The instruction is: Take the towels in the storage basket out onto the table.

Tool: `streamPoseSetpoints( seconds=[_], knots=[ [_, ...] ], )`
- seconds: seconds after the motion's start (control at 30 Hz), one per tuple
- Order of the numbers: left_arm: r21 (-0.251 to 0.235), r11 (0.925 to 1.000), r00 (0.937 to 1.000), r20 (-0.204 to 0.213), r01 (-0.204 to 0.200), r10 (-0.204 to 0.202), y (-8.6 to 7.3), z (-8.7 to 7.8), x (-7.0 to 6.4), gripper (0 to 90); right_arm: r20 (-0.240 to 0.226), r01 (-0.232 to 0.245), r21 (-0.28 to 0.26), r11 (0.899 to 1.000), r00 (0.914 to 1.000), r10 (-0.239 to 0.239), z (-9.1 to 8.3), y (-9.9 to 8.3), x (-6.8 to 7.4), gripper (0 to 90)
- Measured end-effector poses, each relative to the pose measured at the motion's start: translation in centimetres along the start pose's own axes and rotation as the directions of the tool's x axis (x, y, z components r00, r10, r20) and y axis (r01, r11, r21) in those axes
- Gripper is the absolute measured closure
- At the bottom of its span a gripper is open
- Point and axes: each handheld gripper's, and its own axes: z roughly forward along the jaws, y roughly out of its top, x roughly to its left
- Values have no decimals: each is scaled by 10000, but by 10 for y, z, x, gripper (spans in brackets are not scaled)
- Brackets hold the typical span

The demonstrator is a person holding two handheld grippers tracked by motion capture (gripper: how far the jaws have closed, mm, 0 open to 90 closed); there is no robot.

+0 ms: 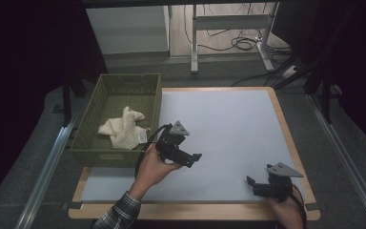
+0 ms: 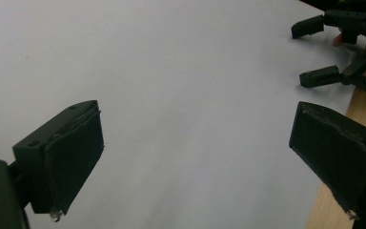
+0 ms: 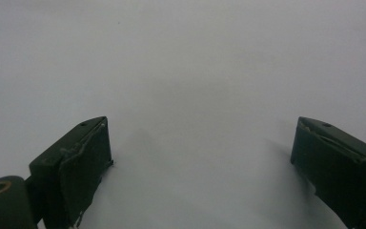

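Beside the basket (image 1: 83, 143), left claw (image 1: 190, 160) is hovering released; right claw (image 1: 255, 183) released too; cloth (image 1: 124, 128) is sitting inside, so both should be retreating clear.
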Motion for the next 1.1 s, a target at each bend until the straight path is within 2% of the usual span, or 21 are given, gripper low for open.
streamPoseSetpoints(
  seconds=[0.3, 0.37, 0.5, 0.53, 0.57, 0.6, 0.63, 0.73, 0.77, 0.8, 0.9, 0.93, 0.97, 1.07, 1.1],
  knots=[
    [148, 9999, 9987, -510, -65, 73, 13, -10, 18, 41, -10, -5, 4, 10000, 10000, 5, 0, 0, 0, 64],
    [124, 9999, 9980, -633, 38, -30, 16, -16, 27, 39, -6, -3, 0, 10000, 10000, 3, 0, 0, 0, 64],
    [92, 9998, 9968, -789, 150, -142, 18, -21, 36, 34, -20, -14, -1, 10000, 10000, 14, 0, 0, 0, 64],
    [92, 9997, 9961, -850, 243, -234, 20, -24, 43, 32, -7, -8, 8, 10000, 10000, 8, 0, 0, 0, 65],
    [92, 9997, 9961, -850, 243, -234, 20, -24, 43, 30, -7, -8, 8, 10000, 10000, 8, 0, 0, 0, 65],
    [54, 9995, 9955, -901, 307, -300, 20, -27, 50, 29, -21, -12, 0, 10000, 10000, 12, 0, 0, 0, 64],
    [54, 9995, 9955, -901, 307, -300, 20, -27, 50, 28, -21, -12, 0, 10000, 10000, 12, 0, 0, 0, 64],
    [14, 9986, 9933, -1028, 524, -520, 20, -32, 64, 26, -5, -14, 7, 10000, 10000, 14, 0, 0, 0, 64],
    [14, 9986, 9933, -1028, 524, -520, 20, -32, 64, 26, -10, -16, 9, 10000, 10000, 16, 0, 0, 0, 64],
    [16, 9978, 9911, -1163, 656, -650, 19, -34, 71, 24, -7, -10, 8, 10000, 10000, 10, 0, 0, 0, 65],
    [39, 9971, 9881, -1347, 756, -744, 17, -36, 78, 21, -8, -11, 8, 10000, 10000, 11, 0, 0, 0, 65],
    [12, 9969, 9865, -1441, 793, -783, 16, -37, 85, 21, -8, -14, 8, 10000, 10000, 14, 0, 0, 0, 64],
    [12, 9969, 9865, -1441, 793, -783, 16, -37, 85, 21, -8, -14, 8, 10000, 10000, 14, 0, 0, 0, 64],
    [34, 9952, 9805, -1717, 976, -956, 13, -43, 99, 21, -7, -18, 10, 10000, 10000, 18, 0, 0, 0, 64],
    [34, 9952, 9805, -1717, 976, -956, 13, -43, 99, 21, -6, -11, 9, 10000, 10000, 11, 0, 0, 0, 64]
  ],
)
